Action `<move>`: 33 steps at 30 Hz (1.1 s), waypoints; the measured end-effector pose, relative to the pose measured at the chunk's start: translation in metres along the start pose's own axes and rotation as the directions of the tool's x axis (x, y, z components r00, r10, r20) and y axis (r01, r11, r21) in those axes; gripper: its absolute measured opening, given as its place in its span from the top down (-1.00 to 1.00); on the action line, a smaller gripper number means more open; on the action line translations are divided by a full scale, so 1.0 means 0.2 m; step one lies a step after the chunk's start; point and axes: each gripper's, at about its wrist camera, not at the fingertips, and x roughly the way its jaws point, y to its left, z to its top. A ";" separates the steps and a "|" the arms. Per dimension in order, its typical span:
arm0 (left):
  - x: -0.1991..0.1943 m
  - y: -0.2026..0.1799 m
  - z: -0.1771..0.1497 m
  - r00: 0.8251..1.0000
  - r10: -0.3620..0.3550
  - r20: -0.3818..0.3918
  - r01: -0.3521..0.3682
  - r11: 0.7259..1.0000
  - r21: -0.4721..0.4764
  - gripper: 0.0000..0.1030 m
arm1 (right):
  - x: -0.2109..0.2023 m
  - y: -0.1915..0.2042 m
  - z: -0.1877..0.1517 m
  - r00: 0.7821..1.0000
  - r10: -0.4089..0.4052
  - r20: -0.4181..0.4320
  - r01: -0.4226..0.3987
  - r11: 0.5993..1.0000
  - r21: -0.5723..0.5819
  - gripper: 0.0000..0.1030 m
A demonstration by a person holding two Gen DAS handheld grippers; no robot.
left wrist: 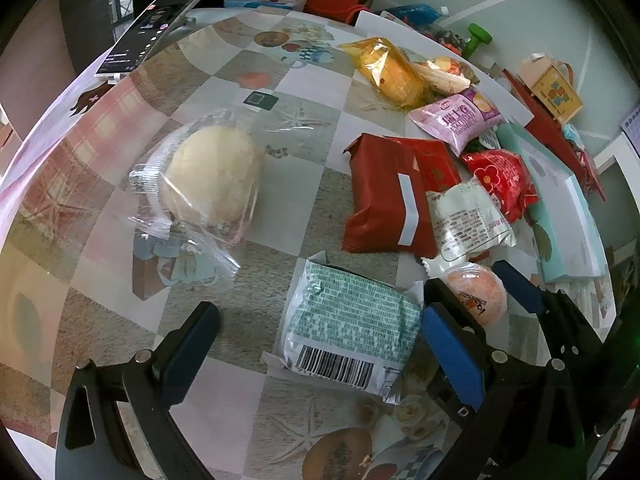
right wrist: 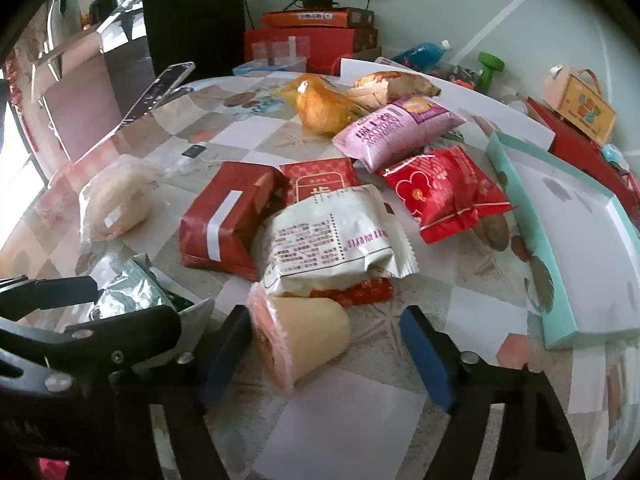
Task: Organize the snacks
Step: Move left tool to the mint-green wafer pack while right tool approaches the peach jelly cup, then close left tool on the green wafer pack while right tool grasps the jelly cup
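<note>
The tabletop [left wrist: 280,280] is big and round, with a cloth of squares in white, pink and brown. Lots of snacks lie on it.

At the right side rests a flat pale blue box [right wrist: 568,240] with a white top. It lies just beside the pile of snacks.

In the middle is a dark red pack [right wrist: 228,220] with a white strip on it. A white pack [right wrist: 332,240] with small print leans over a smaller red pack next to it. A bright red pack with a flower [right wrist: 444,196] is near the blue box. Behind it lies a purple pack [right wrist: 396,132], and farther back a yellow pack [right wrist: 324,108].

Off to the left, away from the pile, sits a round pale bun in a clear bag [left wrist: 212,176].

A green and white pack [left wrist: 352,324] with a bar code lies between the fingers of the left tongs [left wrist: 320,344]. The left tongs are spread wide and pinch nothing.

The jelly cup [right wrist: 300,340] is small and lies on its side, close to the white pack. It is between the fingers of the right tongs [right wrist: 324,352]. The right tongs are spread wide too. The left finger looks very close to the cup, but I cannot tell if it touches. The right finger is away from it.

A phone [left wrist: 152,28] stands tilted at the far left edge.
</note>
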 end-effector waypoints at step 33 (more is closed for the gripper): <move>0.03 -0.20 -0.04 0.998 0.056 0.027 -0.060 0.982 0.181 -0.26 | -0.05 -0.22 -0.05 0.998 -0.057 0.004 0.056 0.990 0.129 0.05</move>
